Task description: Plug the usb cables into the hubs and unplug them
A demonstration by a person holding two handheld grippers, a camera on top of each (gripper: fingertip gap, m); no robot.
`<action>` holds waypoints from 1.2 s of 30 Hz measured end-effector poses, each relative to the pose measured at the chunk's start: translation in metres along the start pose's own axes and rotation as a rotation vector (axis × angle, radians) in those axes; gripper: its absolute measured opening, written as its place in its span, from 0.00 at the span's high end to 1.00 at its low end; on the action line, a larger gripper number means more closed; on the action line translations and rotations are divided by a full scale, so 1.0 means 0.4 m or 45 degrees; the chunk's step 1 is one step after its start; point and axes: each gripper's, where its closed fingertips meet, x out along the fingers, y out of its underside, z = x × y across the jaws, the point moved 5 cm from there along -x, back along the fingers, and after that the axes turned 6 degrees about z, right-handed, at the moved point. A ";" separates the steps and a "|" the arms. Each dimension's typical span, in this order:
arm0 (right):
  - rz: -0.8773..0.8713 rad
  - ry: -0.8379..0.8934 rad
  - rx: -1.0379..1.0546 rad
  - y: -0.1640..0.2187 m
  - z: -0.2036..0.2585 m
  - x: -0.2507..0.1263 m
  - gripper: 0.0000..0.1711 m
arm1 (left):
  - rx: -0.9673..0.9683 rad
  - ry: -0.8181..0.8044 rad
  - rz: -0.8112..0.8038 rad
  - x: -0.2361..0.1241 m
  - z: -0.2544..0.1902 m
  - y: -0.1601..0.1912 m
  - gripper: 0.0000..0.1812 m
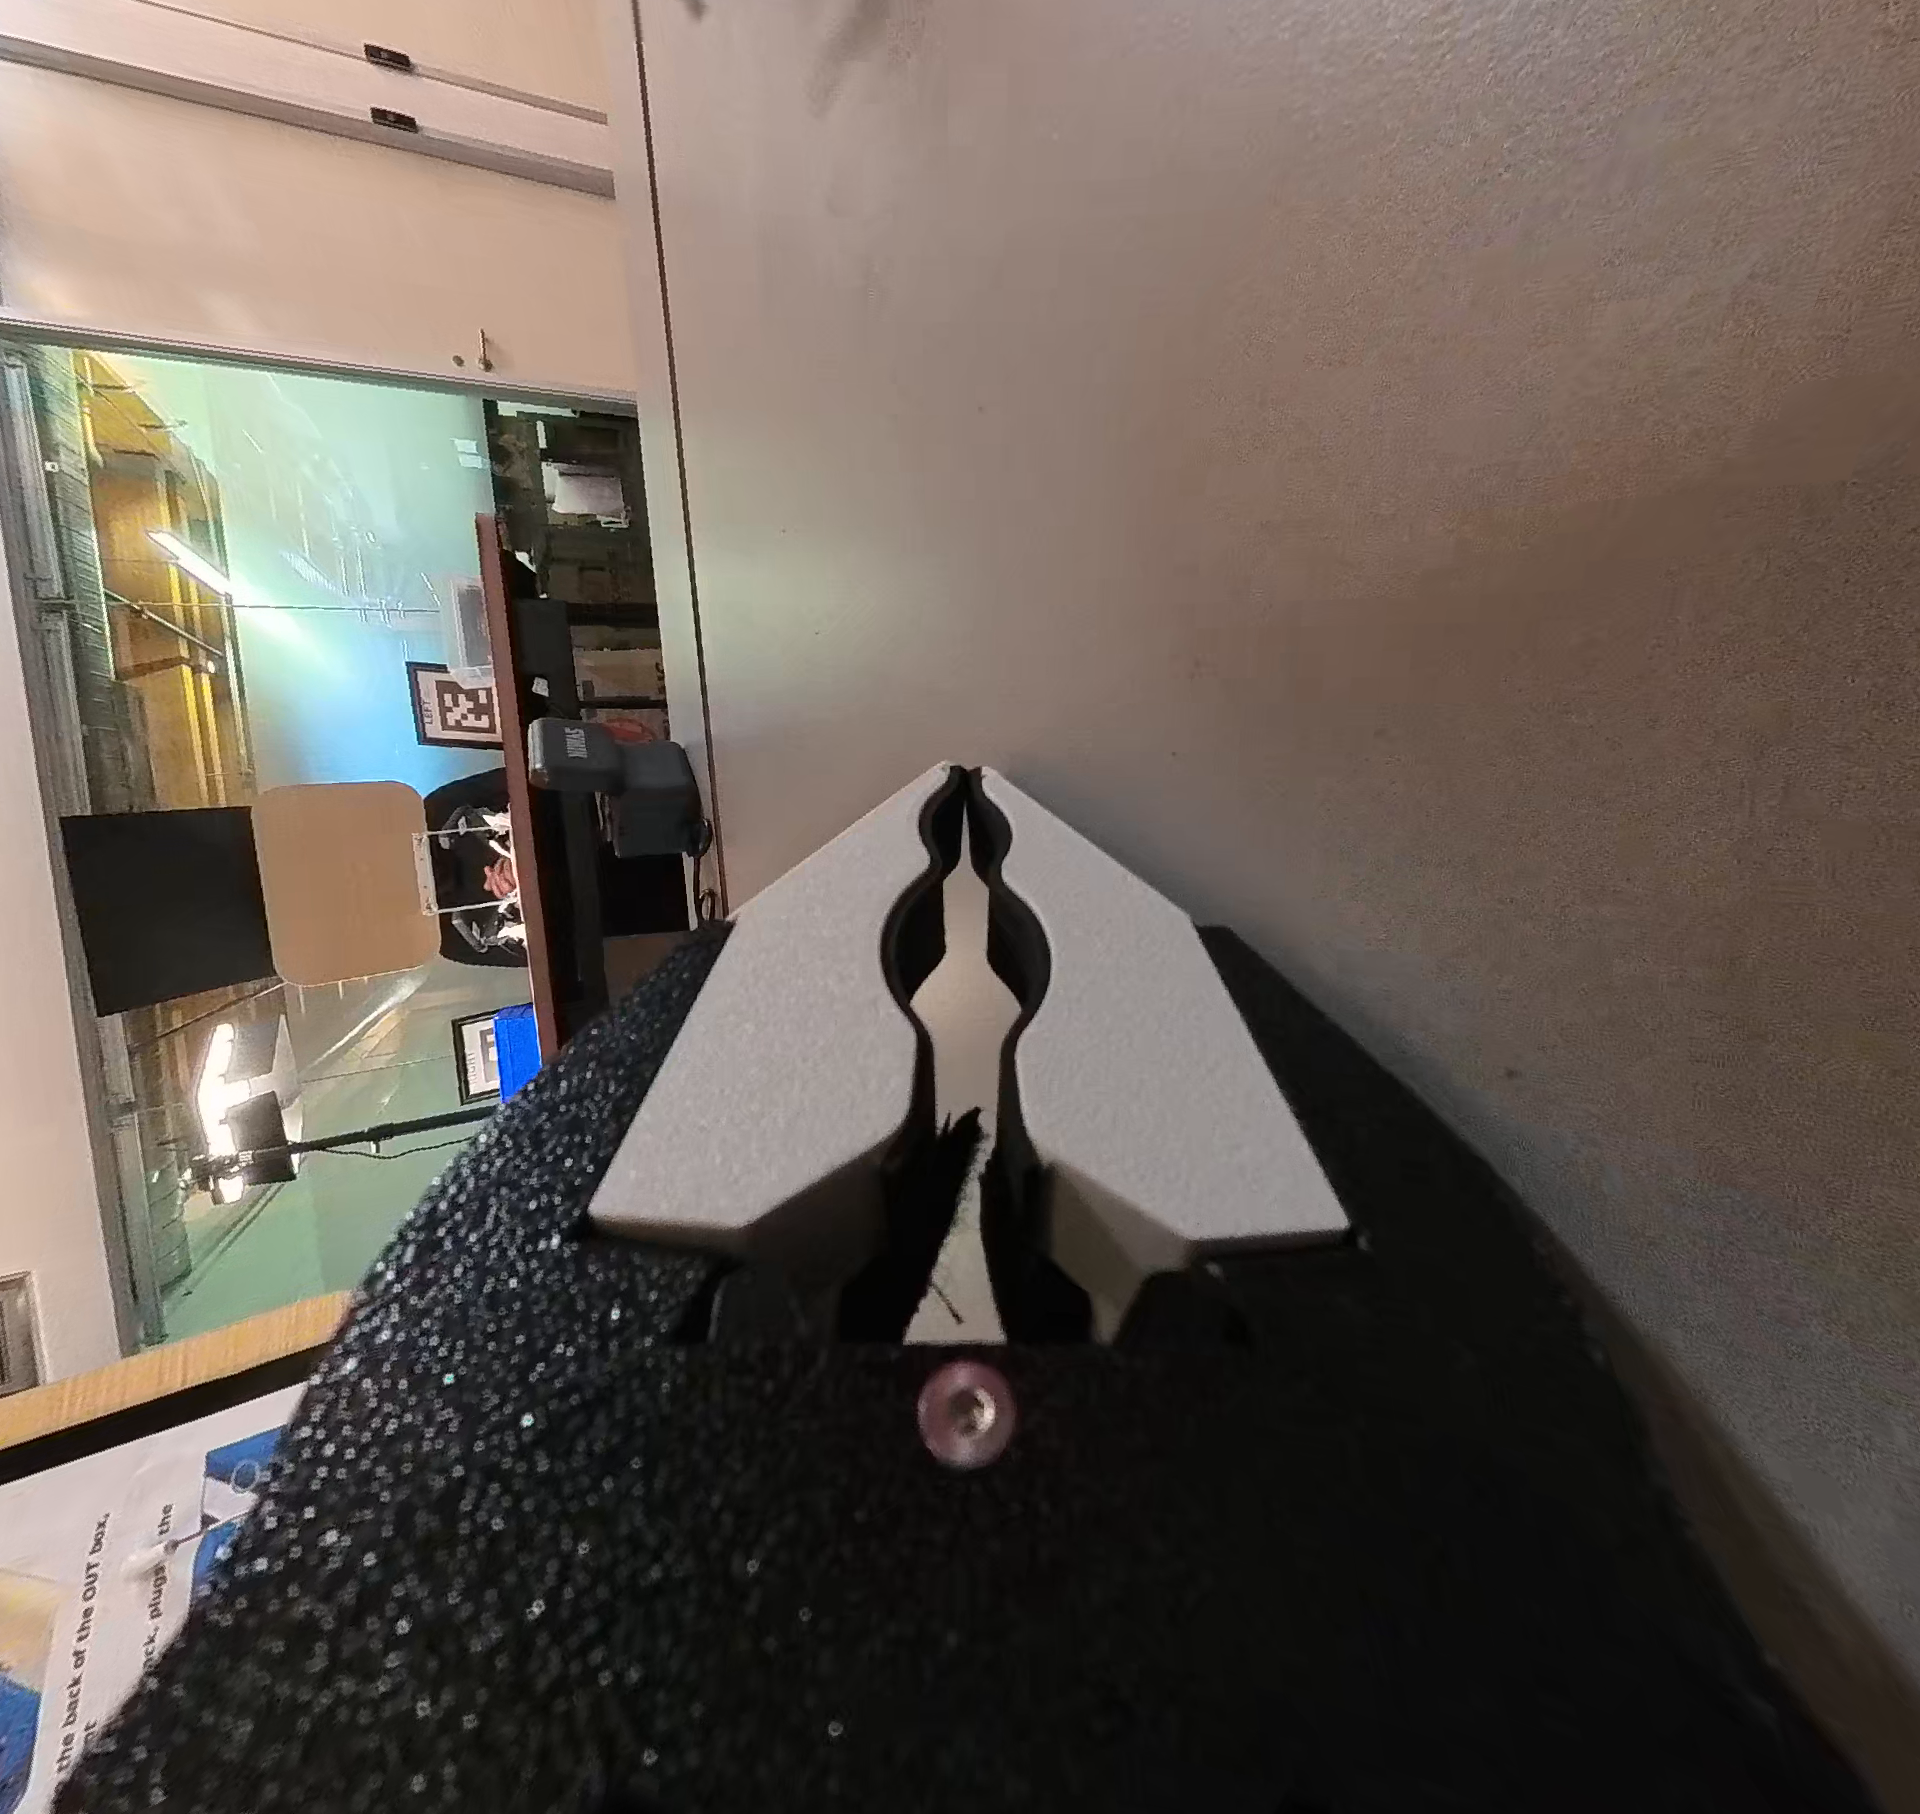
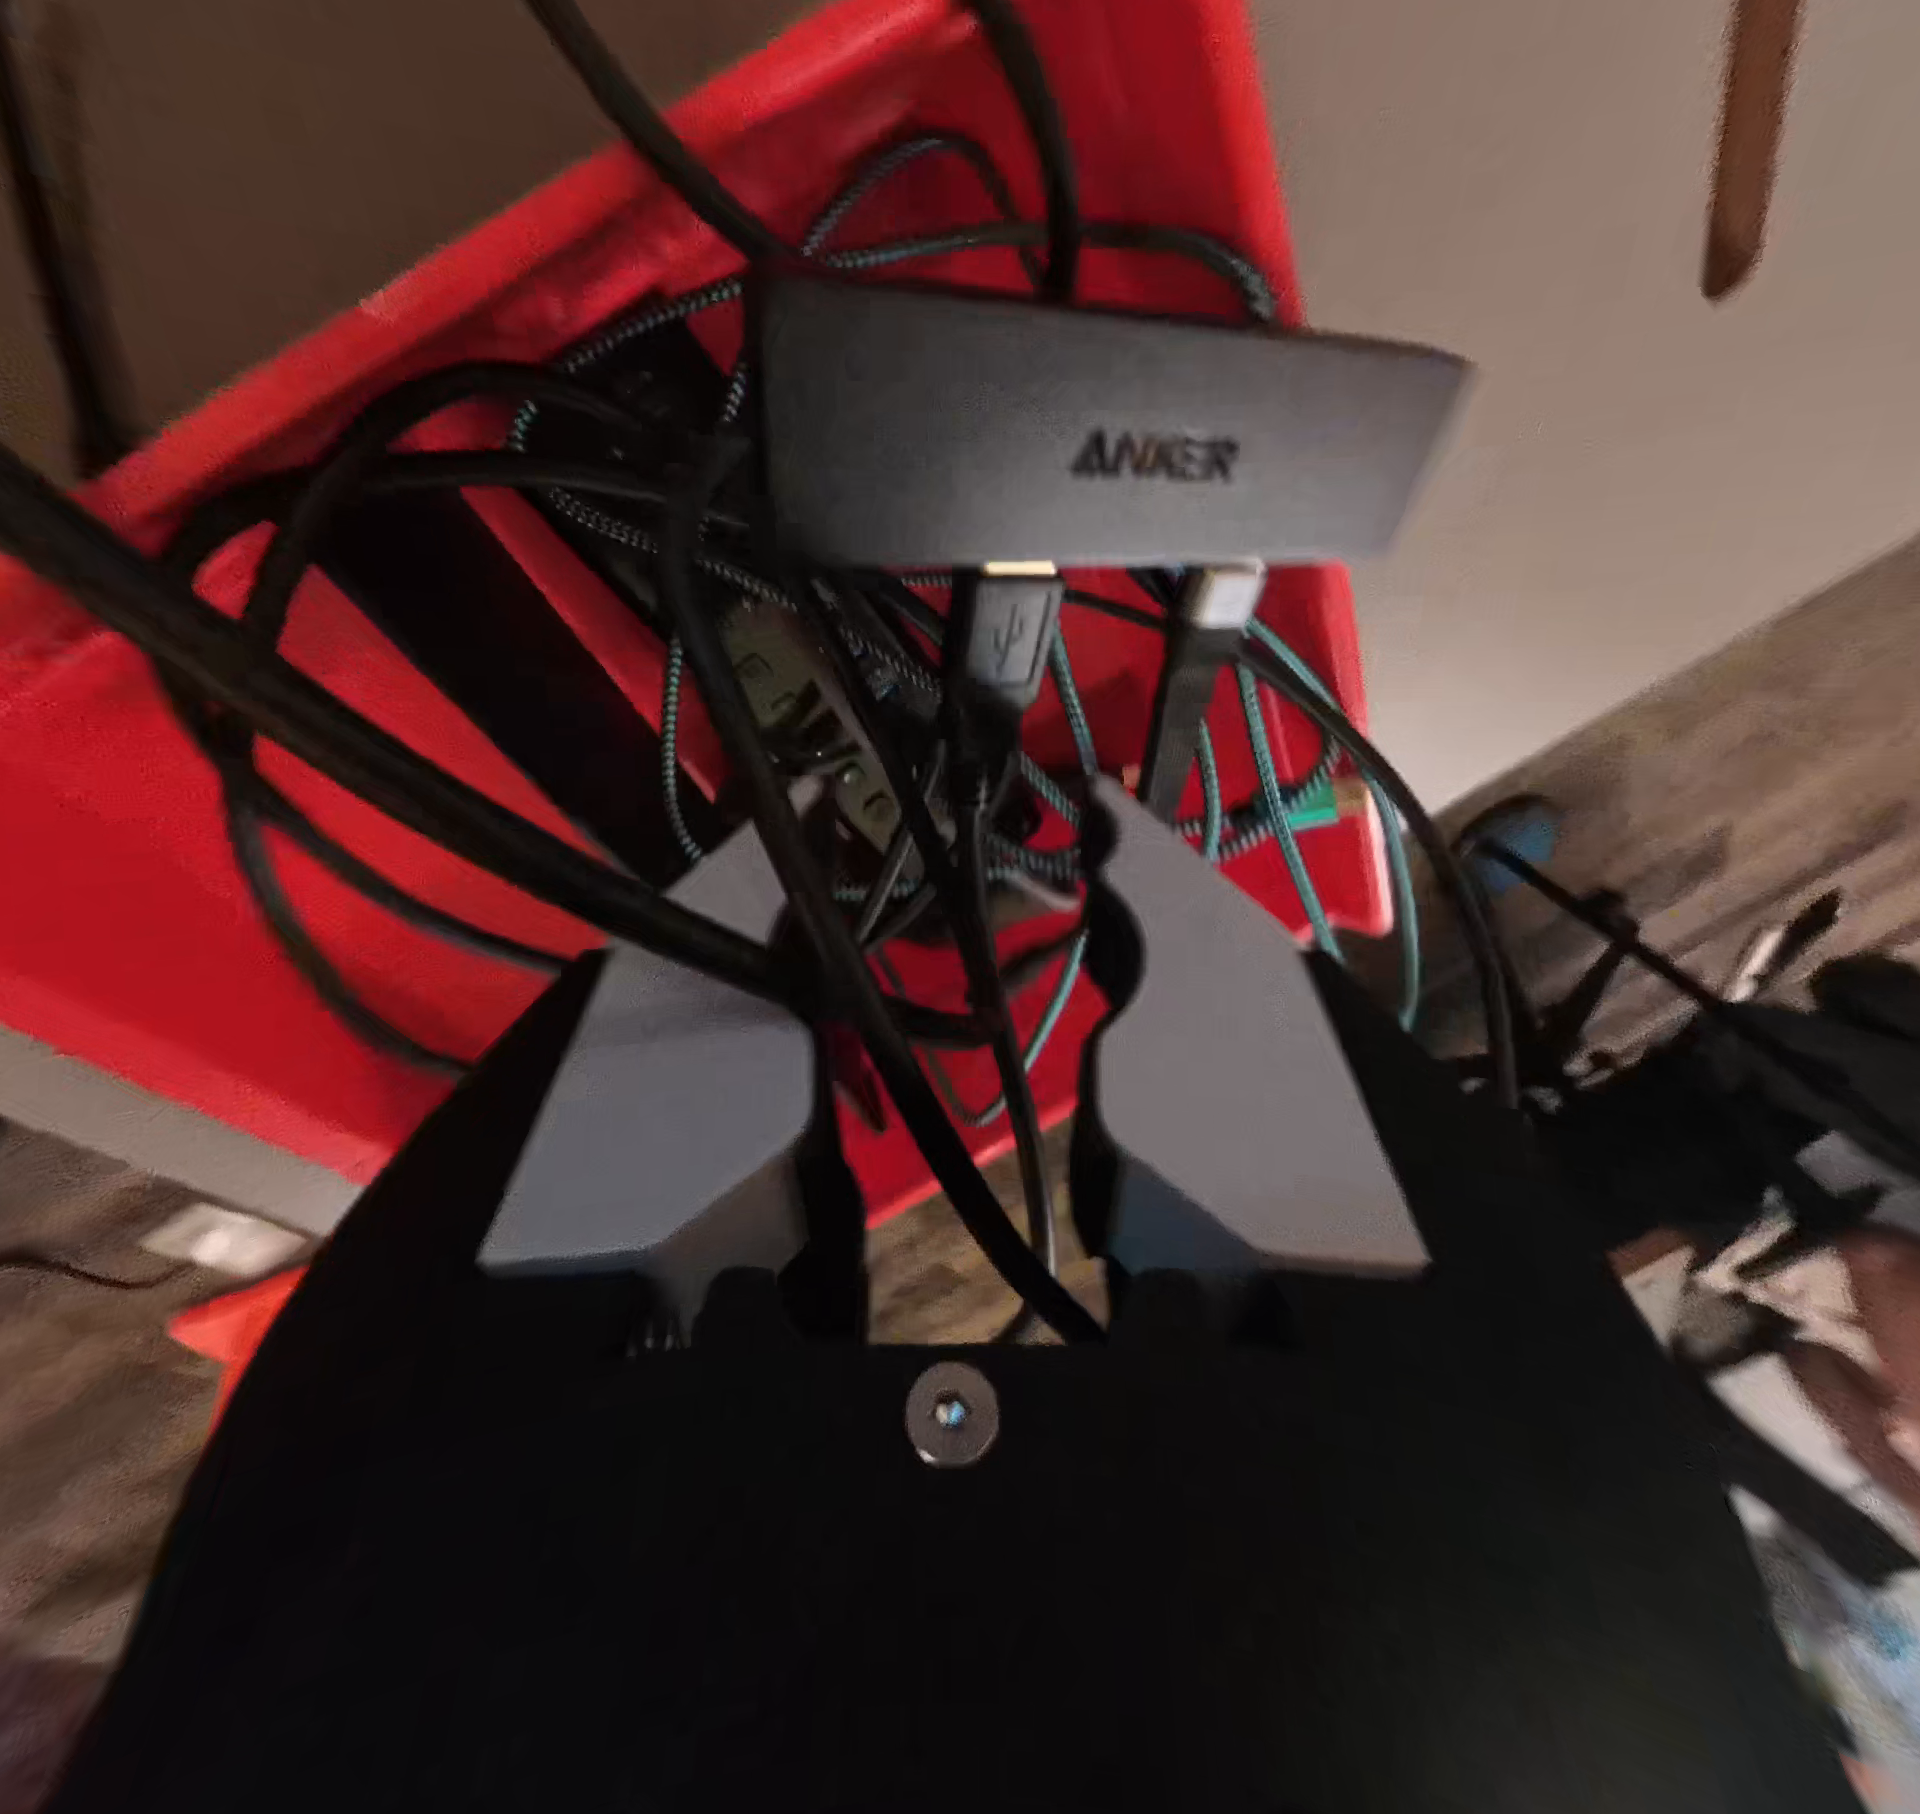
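Observation:
In the right wrist view a grey USB hub [image 2: 1091, 434] hangs above a red bin [image 2: 156, 777]. A black USB plug [image 2: 1003, 632] and a flat black cable with a silver plug [image 2: 1216, 611] sit in its near edge. My right gripper [image 2: 945, 829] is open just below the hub. The black plug's cable [image 2: 997, 1016] and other black cables run down between the jaws, not clamped. My left gripper [image 1: 961, 782] is shut and empty, its view rolled sideways, pointing at a bare wall [image 1: 1351, 414]. No hub or cable shows in the left wrist view.
The red bin holds a tangle of black and green braided cables [image 2: 1081, 725]. More dark cables [image 2: 1662, 995] lie to the right on a mottled brown surface. A window [image 1: 312, 725] and a printed sheet [image 1: 94, 1598] on a wooden table edge show in the left wrist view. There is about 40 cm between the tips of the two grippers.

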 end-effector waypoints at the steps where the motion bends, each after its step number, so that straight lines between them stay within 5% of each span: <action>1: -0.012 -0.002 0.061 0.010 -0.004 -0.029 0.65 | -0.001 0.001 -0.001 0.000 0.000 0.000 1.00; 3: -0.048 0.018 0.142 0.031 -0.011 -0.089 0.55 | 0.001 0.002 -0.005 -0.001 -0.001 -0.002 1.00; 11: -0.157 0.358 0.167 0.098 0.001 -0.274 0.54 | 0.001 0.003 -0.011 0.002 -0.005 -0.005 1.00; 17: -0.125 0.711 -0.017 0.078 0.002 -0.320 0.67 | -0.002 0.003 -0.014 0.006 -0.007 -0.008 1.00; 23: 0.217 0.444 -0.211 0.059 0.020 -0.241 0.59 | -0.010 0.006 -0.012 0.010 -0.007 -0.008 1.00; 28: 0.178 -0.080 0.120 0.052 0.010 -0.230 0.53 | -0.013 0.009 -0.006 0.014 -0.008 -0.007 1.00; 36: 0.352 0.022 -0.020 0.067 -0.013 -0.242 0.51 | -0.022 0.015 -0.006 0.020 -0.007 -0.009 1.00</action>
